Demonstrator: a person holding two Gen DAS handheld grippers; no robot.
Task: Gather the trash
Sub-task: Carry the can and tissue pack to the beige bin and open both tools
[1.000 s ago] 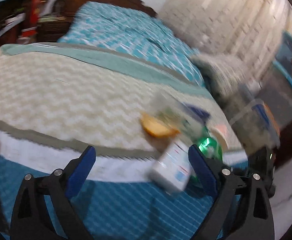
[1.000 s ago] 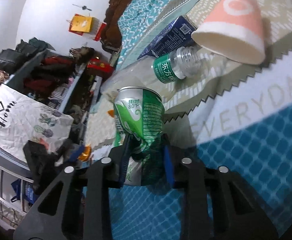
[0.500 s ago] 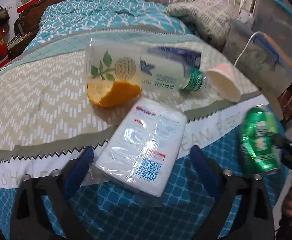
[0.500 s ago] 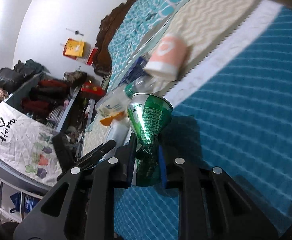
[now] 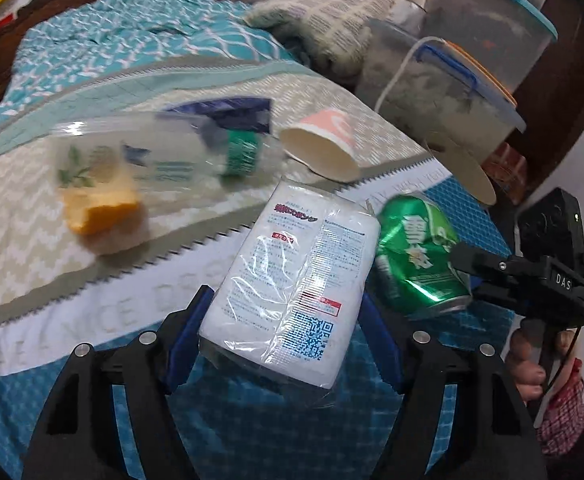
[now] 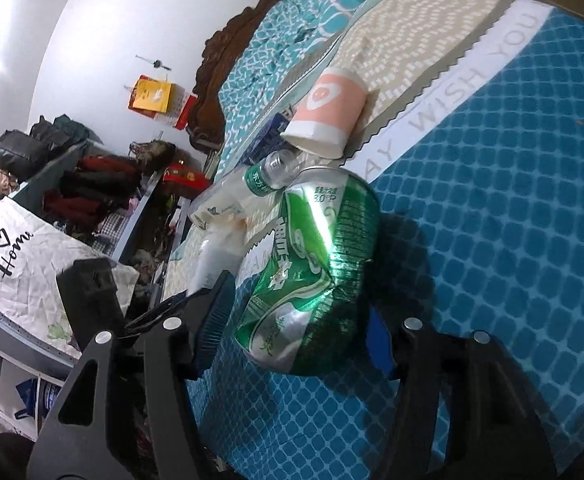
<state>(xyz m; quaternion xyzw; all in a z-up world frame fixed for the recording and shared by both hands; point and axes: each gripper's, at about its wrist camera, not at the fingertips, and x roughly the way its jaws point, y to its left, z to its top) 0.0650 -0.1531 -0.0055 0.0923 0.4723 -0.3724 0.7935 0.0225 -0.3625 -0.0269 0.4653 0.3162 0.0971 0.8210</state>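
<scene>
A white plastic-wrapped tissue pack [image 5: 288, 280] sits between the jaws of my left gripper [image 5: 282, 304], which are closing; the blue pads meet its two long sides. A crushed green can [image 6: 312, 272] lies on the blue bedspread [image 6: 512, 200] between the jaws of my right gripper [image 6: 300, 308]. Those jaws are opening, and a gap shows beside the left pad. In the left wrist view the can [image 5: 416, 256] lies just right of the pack, with the right gripper [image 5: 468, 268] at its end. Behind lie a pink paper cup [image 5: 324, 148], a clear bottle [image 5: 196, 152] and an orange peel [image 5: 100, 208].
A dark blue carton [image 5: 232, 110] lies behind the bottle. Lidded plastic storage bins [image 5: 452, 92] stand past the bed's far right edge. A hand [image 5: 528, 368] holds the right gripper's handle. Shelves of bags and clothes [image 6: 92, 184] line the wall left of the bed.
My left gripper swung down over the tissue pack and narrowed its jaws around it. My right gripper carried the can aside, then opened; the can now rests on the bedspread.
</scene>
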